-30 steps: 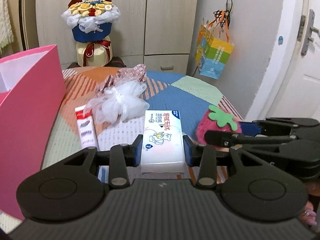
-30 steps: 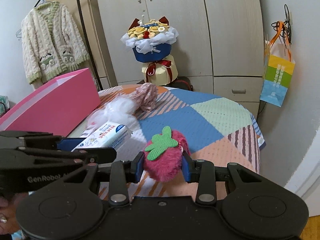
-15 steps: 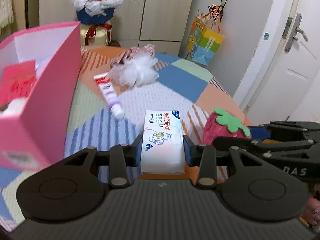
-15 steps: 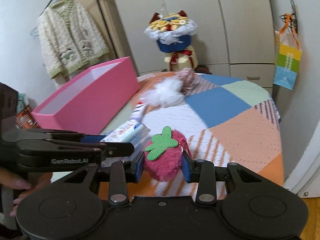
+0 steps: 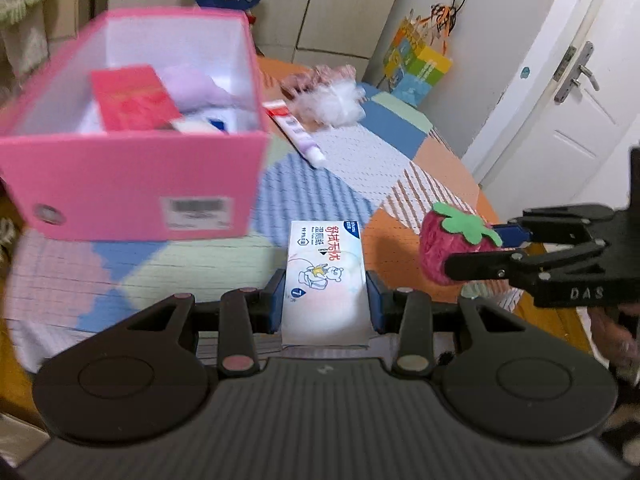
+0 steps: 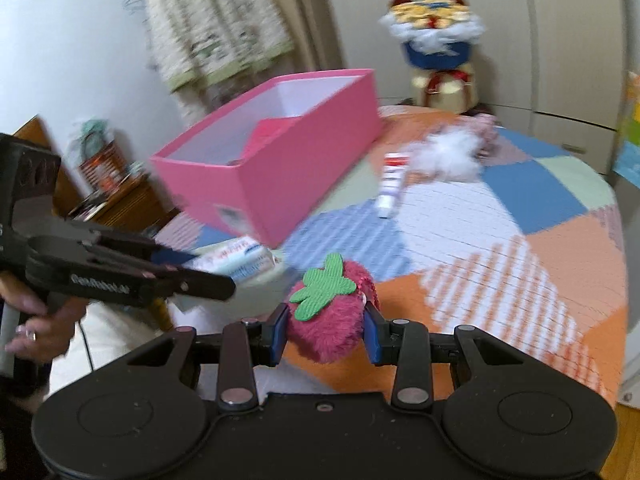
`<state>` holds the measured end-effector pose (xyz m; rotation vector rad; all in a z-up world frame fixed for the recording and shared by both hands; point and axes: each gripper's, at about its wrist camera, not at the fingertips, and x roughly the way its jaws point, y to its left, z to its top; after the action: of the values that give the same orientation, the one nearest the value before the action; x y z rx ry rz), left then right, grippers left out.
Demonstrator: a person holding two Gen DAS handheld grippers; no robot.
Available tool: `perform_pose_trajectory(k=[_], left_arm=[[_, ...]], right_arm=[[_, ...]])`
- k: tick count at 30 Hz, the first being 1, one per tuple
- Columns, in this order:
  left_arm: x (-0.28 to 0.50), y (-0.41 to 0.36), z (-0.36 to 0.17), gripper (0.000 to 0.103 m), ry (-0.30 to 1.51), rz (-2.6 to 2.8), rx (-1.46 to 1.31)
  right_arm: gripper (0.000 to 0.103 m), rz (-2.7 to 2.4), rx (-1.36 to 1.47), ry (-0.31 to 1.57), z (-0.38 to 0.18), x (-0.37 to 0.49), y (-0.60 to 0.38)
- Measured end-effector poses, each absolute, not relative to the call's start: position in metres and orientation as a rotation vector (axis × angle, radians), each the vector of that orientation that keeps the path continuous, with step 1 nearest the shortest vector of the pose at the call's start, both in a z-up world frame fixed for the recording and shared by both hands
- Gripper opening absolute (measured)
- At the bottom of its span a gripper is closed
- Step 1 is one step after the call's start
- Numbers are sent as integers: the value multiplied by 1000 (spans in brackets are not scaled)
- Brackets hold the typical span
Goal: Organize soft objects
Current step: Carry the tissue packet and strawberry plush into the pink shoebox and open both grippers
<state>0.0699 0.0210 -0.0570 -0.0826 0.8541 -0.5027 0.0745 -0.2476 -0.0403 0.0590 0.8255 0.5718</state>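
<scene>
Tissues in a soft pack (image 5: 325,280) sit clamped between the pads of the left gripper (image 5: 325,306), carried above the patchwork cloth (image 5: 352,160) just in front of the pink box (image 5: 132,184), while the right gripper (image 6: 325,330) squeezes a plush strawberry (image 6: 330,320) at its belly. Both should be light and yielding, so a grip across the middle looks right. The slick wrapper might slide if the pads loosen, whereas the fuzzy strawberry should hold well.

Right gripper (image 5: 476,248) body: white letters "DAS". Left gripper (image 6: 212,268) side: "GenRobot", blurred. Tissue pack (image 5: 325,280): Chinese print, a circled "7"; pink box (image 5: 132,184) label unreadable.
</scene>
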Motion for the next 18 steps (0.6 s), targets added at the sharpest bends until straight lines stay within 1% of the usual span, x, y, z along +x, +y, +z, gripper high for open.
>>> perform_pose_trajectory(k=[5,9,18], left_arm=[[51,50,-16,39,759,-471,6],[54,67,8,39,681,-434,41],[111,88,28,39,648,-424,69]], right_arm=[[42,686,41,839,-11,79,-221],[42,744,16,800,12,86,-199],[42,771,-72,686,51,131,-144]])
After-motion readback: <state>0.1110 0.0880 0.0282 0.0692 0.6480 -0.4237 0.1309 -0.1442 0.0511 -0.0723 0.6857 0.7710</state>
